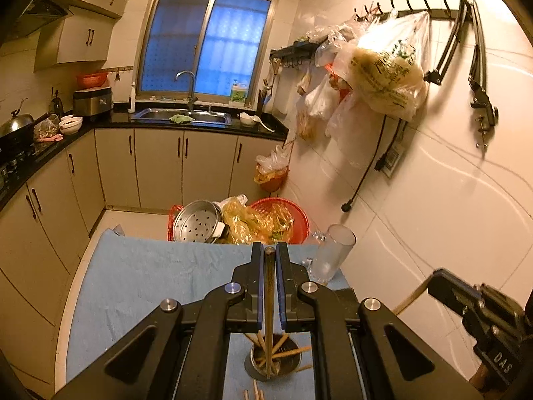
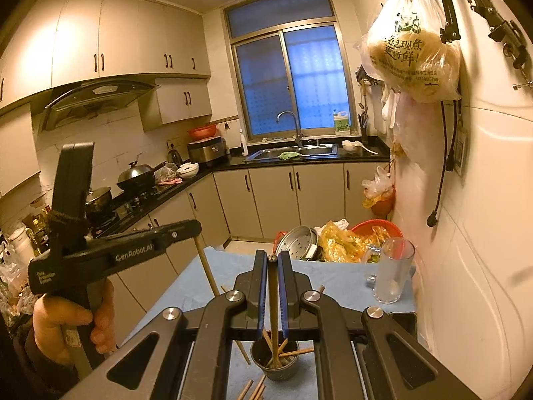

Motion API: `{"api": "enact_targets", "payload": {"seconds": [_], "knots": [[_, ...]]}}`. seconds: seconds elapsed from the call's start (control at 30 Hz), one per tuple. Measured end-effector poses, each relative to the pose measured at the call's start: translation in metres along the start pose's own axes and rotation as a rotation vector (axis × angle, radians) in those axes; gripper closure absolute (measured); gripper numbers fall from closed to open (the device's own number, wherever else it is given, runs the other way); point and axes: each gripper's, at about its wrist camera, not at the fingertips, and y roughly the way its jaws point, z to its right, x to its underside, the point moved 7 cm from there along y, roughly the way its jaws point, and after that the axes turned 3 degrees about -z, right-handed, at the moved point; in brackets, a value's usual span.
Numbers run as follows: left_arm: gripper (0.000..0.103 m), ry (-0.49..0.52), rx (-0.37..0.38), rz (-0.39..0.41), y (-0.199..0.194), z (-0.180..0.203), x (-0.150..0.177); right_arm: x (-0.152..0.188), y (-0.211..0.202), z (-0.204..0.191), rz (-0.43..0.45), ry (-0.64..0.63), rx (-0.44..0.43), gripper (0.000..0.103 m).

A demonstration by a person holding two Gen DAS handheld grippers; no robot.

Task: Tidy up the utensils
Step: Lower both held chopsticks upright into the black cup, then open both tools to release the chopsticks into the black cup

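My left gripper (image 1: 269, 253) is shut on a wooden chopstick (image 1: 269, 300) that hangs down with its lower end inside a round metal holder (image 1: 276, 360) with several chopsticks in it. My right gripper (image 2: 272, 260) is shut on another wooden chopstick (image 2: 273, 313), its lower end in the same holder (image 2: 276, 363). Loose chopsticks (image 2: 253, 390) lie on the blue cloth (image 2: 333, 280) beside the holder. The left gripper also shows in the right wrist view (image 2: 196, 230) with its chopstick (image 2: 206, 266). The right gripper shows at the right edge of the left wrist view (image 1: 436, 283).
A clear glass mug (image 2: 393, 270) stands on the cloth at the far right, near the white wall. Behind the table are a metal steamer pot (image 1: 198, 221), yellow bags and a red basket (image 1: 293, 213). Plastic bags (image 1: 389, 76) hang on the wall at the right.
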Motion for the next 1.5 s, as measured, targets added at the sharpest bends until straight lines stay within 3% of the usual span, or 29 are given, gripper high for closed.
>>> {"api": "enact_targets", "payload": {"seconds": [0.13, 0.5, 1.13, 1.33, 1.43, 1.5], "knots": [[0.096, -0.008, -0.006, 0.018, 0.005, 0.0, -0.004, 0.001, 0.002, 0.0, 0.005, -0.002, 0.001, 0.095], [0.096, 0.006, -0.028, -0.025, 0.032, 0.0, 0.012, 0.008, 0.022, 0.006, -0.029, 0.001, 0.005, 0.095], [0.096, 0.038, -0.057, -0.142, 0.069, 0.001, 0.072, 0.065, 0.068, 0.027, -0.153, 0.04, 0.019, 0.094], [0.096, 0.055, -0.068, -0.139, 0.068, 0.003, 0.08, 0.07, 0.069, 0.03, -0.16, 0.054, 0.029, 0.092], [0.094, 0.065, -0.074, -0.145, 0.066, 0.004, 0.084, 0.071, 0.069, 0.031, -0.165, 0.056, 0.032, 0.092], [0.084, 0.07, -0.075, -0.148, 0.066, 0.005, 0.087, 0.072, 0.066, 0.029, -0.166, 0.059, 0.032, 0.088]]}}
